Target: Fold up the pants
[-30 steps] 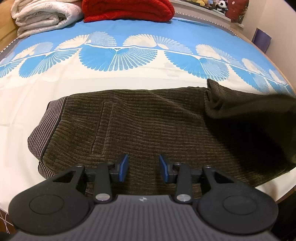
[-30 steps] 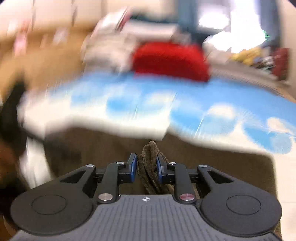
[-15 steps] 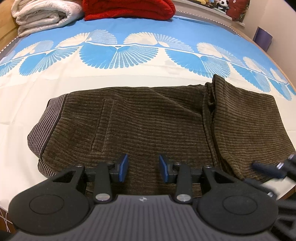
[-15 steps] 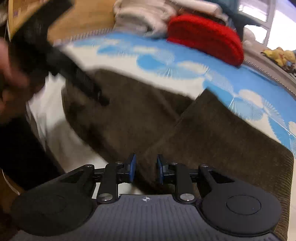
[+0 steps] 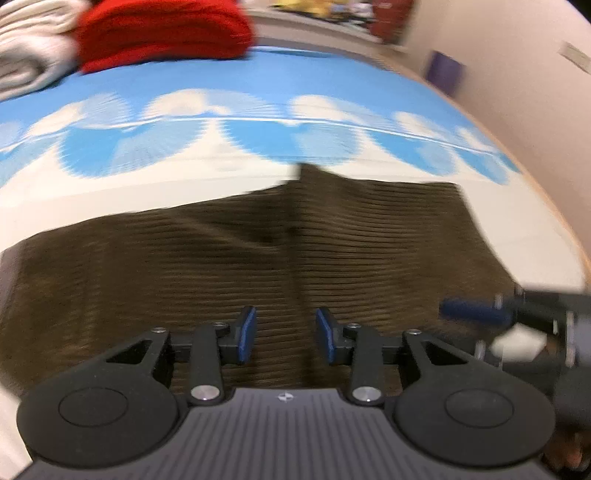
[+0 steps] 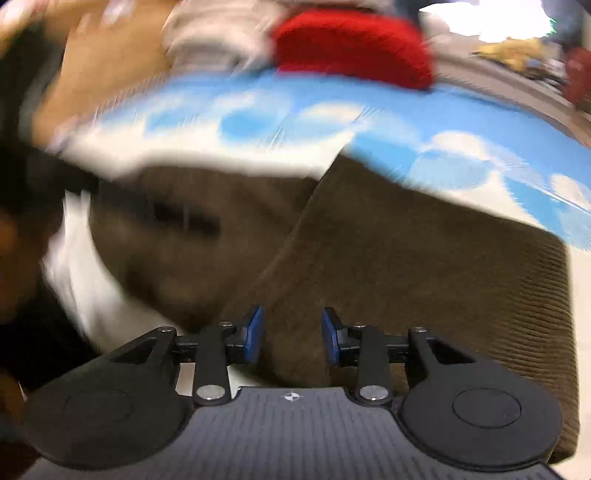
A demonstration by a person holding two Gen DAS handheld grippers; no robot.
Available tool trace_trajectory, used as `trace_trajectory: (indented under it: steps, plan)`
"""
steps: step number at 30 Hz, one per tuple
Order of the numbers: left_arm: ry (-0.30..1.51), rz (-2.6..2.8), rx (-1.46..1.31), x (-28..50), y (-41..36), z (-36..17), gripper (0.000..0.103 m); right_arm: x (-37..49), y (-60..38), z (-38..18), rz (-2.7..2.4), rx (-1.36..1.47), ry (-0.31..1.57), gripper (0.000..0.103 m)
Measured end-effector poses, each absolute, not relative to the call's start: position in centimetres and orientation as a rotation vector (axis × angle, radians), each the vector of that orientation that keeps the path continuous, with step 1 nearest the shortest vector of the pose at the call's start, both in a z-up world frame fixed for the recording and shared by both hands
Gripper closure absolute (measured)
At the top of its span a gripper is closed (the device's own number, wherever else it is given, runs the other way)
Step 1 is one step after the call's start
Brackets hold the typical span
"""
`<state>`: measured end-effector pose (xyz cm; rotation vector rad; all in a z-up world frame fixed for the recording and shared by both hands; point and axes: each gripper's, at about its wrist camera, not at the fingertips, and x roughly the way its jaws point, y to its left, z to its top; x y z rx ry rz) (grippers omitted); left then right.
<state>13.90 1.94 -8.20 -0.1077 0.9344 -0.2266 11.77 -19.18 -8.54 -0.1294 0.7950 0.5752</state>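
Across the blue-and-cream feather-patterned bedspread lie the dark brown corduroy pants, spread flat, with one layer already doubled over toward 3 o'clock; its raised edge runs from 12 toward 6 o'clock through the left wrist view. Both views are motion-blurred. The left hand-held gripper hovers low over the near hem at 6 o'clock, jaws parted, nothing between them. The right hand-held gripper is likewise spread and empty, poised above the folded panel's near edge; in the left view it also shows at 3 o'clock, pointing inward toward 9 o'clock. Judged from the cloth's lay, one fold is laid and the next is in preparation. That next move probably calls for pinching all stacked layers along an edge, then carrying them across without dragging the layer beneath. At 11 o'clock rest a folded red knitted blanket and a rolled white quilt, well apart from the pants.
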Motion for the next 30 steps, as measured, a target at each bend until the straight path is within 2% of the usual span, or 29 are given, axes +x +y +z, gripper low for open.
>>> trace_trajectory:
  steps: [1,5,7,9,11,15,20,22,23,27,29,30]
  plan:
    - [0.936,-0.271,-0.099,13.9,1.1,-8.3,0.077,11.7,-20.0,-7.9,0.534,-0.099,0.775,0.065]
    - [0.987,-0.393,-0.042,14.0,-1.9,-9.6,0.084,12.4,-25.2,-7.3,0.267,-0.023,0.74,0.064]
    - [1.084,-0.377,0.042,14.4,-3.0,-11.5,0.084,12.9,-28.1,-7.8,0.133,0.038,0.749,0.063]
    - [1.104,-0.367,0.037,14.8,-3.1,-12.2,0.082,13.6,-30.5,-9.3,0.029,0.047,0.827,0.062]
    - [1.124,-0.367,-0.01,15.5,-2.8,-11.7,0.082,14.1,-32.7,-11.5,-0.032,0.052,0.946,0.074]
    - [1.083,-0.34,-0.035,17.3,-2.1,-9.7,0.082,13.9,-34.5,-11.3,-0.002,0.129,0.908,0.076]
    - [0.939,-0.337,0.01,21.3,-2.0,-6.0,0.082,12.9,-36.6,-10.6,-0.019,0.229,0.883,0.068]
    - [0.884,-0.344,0.052,22.9,-2.3,-5.6,0.082,12.9,-37.2,-9.9,-0.065,0.256,0.865,0.046]
    - [0.872,-0.353,0.065,23.7,-2.4,-5.8,0.082,12.5,-37.7,-9.3,-0.085,0.274,0.853,0.044]
    - [0.856,-0.378,0.099,26.5,-2.7,-8.1,0.083,13.2,-38.9,-9.8,-0.114,0.34,0.882,0.039]
    - [0.891,-0.336,0.102,27.4,-2.1,-10.0,0.088,13.4,-39.3,-10.7,-0.123,0.372,0.932,0.039]
    - [0.923,-0.303,0.095,28.2,-1.7,-11.0,0.088,13.6,-39.5,-11.3,-0.123,0.391,0.962,0.039]
